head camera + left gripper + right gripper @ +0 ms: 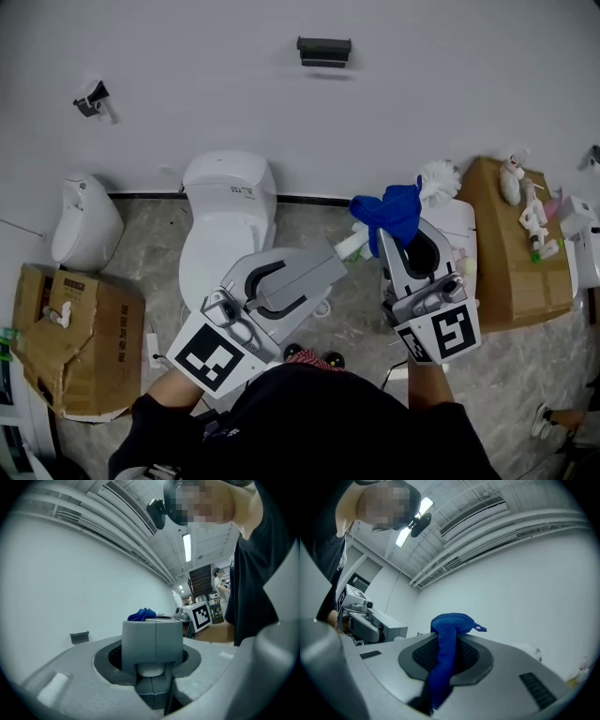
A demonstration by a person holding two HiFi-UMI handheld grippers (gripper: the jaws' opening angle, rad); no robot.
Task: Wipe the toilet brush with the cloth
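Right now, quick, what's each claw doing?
Left claw: closed on the toilet brush handle.
Right claw: closed on the blue cloth.

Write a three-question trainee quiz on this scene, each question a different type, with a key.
1. Fill in: the left gripper grips the toilet brush by its ____.
2. The blue cloth is clamped by: A) the left gripper B) the right gripper C) neither.
3. True or false: the blue cloth lies on the toilet.

Key: 1 handle; 2 B; 3 false.
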